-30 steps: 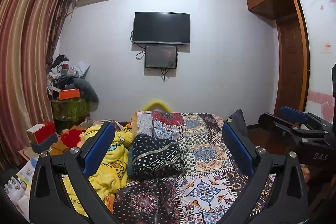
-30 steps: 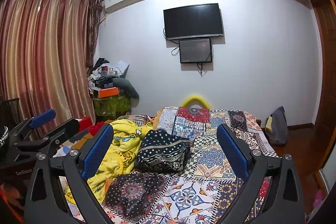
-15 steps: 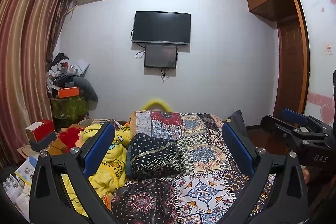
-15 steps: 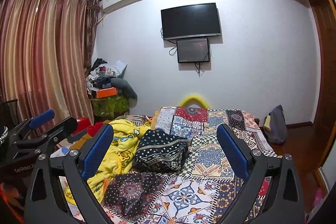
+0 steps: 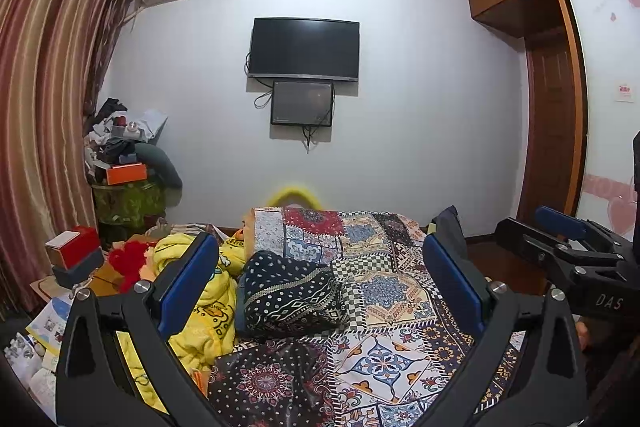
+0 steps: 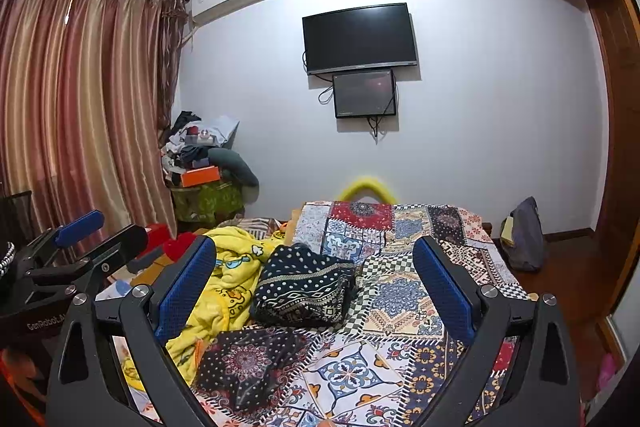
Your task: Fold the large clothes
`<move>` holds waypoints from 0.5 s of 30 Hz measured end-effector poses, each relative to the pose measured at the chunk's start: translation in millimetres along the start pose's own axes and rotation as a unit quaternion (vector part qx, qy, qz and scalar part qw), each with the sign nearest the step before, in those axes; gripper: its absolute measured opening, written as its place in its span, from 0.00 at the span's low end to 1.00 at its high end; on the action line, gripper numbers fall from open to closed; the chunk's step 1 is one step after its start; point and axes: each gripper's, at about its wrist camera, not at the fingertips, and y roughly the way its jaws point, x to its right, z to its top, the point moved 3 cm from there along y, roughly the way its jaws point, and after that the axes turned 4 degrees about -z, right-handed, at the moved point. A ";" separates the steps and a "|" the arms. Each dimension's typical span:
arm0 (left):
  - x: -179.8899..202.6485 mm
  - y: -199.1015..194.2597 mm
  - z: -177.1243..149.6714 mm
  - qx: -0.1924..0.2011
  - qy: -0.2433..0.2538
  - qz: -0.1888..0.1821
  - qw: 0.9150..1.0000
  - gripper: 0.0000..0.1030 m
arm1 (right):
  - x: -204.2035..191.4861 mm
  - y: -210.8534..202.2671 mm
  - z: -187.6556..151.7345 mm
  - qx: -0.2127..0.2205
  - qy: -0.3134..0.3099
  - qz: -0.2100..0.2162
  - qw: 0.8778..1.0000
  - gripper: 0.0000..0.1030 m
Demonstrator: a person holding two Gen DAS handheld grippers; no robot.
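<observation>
Left wrist view: left gripper [image 5: 316, 275] and right gripper [image 6: 314, 275] gape wide, empty, above the bed [image 5: 384, 291]. Probably approaching; next, grasp the yellow garment [image 5: 200, 319].

Your bed [image 5: 384, 291] wears a patchwork cover; on it lie a dotted navy garment [image 5: 290, 297], a yellow blanket [image 5: 200, 319] and a dark mandala-print cloth [image 5: 268, 383].

"DAS" on right tongs [image 5: 560, 247]
</observation>
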 end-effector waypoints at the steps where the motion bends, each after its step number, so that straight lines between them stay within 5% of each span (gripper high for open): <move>1: 0.0 0.2 0.0 0.000 -0.002 -0.001 1.000 0.99 | 0.6 -0.3 0.6 0.000 0.000 -0.001 1.000 0.95; 15: -1.5 1.5 -1.1 -0.004 -0.013 -0.019 1.000 0.99 | 1.6 0.2 1.1 0.001 0.007 0.001 1.000 0.95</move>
